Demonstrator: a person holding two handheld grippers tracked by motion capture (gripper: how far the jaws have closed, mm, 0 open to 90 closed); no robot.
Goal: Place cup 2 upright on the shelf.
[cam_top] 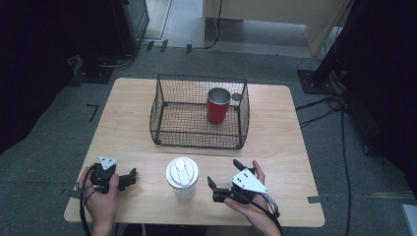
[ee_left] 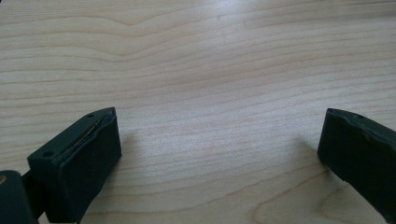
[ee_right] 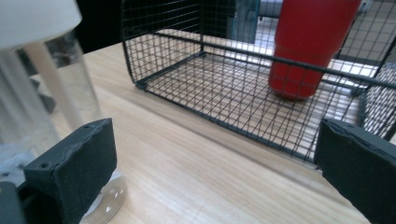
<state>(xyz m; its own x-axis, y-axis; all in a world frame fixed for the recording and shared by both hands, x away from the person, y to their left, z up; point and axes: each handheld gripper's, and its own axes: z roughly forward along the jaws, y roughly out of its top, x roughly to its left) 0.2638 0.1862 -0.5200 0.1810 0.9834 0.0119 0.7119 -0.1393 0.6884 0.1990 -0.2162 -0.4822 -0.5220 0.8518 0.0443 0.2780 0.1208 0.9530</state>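
A clear bottle with a white lid [cam_top: 182, 175] stands upright near the table's front edge, between my two grippers. A red metal cup [cam_top: 218, 105] stands upright inside a black wire basket [cam_top: 162, 105] at the table's middle. My left gripper [cam_top: 132, 176] rests low at the front left, open, with bare wood between its jaws [ee_left: 219, 144]. My right gripper [cam_top: 223, 174] is open just right of the bottle, and the clear bottle [ee_right: 42, 88] shows beside one jaw. Beyond it stand the wire basket [ee_right: 187, 88] and the red cup [ee_right: 303, 42].
The wooden table [cam_top: 133, 123] has open surface left and right of the basket. Cables [cam_top: 339, 128] run over the grey floor to the right, and dark equipment stands at the far left and right.
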